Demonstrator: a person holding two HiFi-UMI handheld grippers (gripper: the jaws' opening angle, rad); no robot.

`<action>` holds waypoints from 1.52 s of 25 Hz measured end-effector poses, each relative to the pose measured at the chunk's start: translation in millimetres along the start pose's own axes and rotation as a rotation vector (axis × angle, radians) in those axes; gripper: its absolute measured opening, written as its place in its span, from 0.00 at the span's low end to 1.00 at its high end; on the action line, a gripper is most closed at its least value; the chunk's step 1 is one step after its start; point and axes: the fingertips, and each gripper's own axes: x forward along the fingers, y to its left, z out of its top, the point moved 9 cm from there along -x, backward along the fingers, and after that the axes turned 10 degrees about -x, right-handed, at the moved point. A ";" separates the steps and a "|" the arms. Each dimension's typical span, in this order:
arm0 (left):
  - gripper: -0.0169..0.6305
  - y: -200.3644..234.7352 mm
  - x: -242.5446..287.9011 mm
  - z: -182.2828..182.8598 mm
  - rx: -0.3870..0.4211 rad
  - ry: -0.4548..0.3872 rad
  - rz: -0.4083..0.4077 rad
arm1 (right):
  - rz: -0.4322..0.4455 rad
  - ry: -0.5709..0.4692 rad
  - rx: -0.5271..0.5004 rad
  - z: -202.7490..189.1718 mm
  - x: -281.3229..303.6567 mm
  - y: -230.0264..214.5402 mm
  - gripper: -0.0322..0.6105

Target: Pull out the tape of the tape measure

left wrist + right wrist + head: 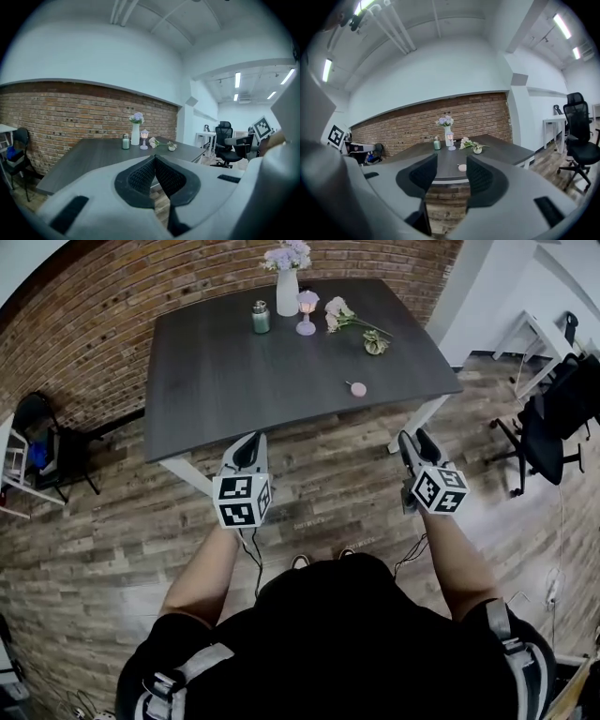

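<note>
Pink and small, the tape measure [357, 388] is lying near the right front edge of the dark table [234, 371] in the head view. The left gripper [249, 442] and right gripper [413, 437] are hovering over the floor, well apart from it. The left gripper view is showing jaws pressed together on nothing. The right gripper view is showing jaws apart and empty, the tape measure framed between them far off. Stepping closer and steadying the case first looks wise.

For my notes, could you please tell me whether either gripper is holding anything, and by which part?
Nothing is held: the left gripper is shut empty, the right gripper open.
</note>
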 end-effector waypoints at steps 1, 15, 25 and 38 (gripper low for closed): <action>0.04 6.9 2.6 -2.4 -0.007 0.010 0.009 | 0.008 0.007 -0.003 -2.9 5.0 5.8 0.35; 0.04 18.7 123.6 7.7 0.012 0.068 0.055 | 0.149 0.172 0.002 -58.8 140.0 -30.0 0.36; 0.04 -5.1 214.7 16.3 0.001 0.157 0.045 | 0.316 0.332 -0.123 -82.8 262.4 -49.4 0.41; 0.04 68.5 233.2 44.6 0.034 0.184 0.062 | 0.331 0.494 -0.247 -98.3 306.6 -35.6 0.39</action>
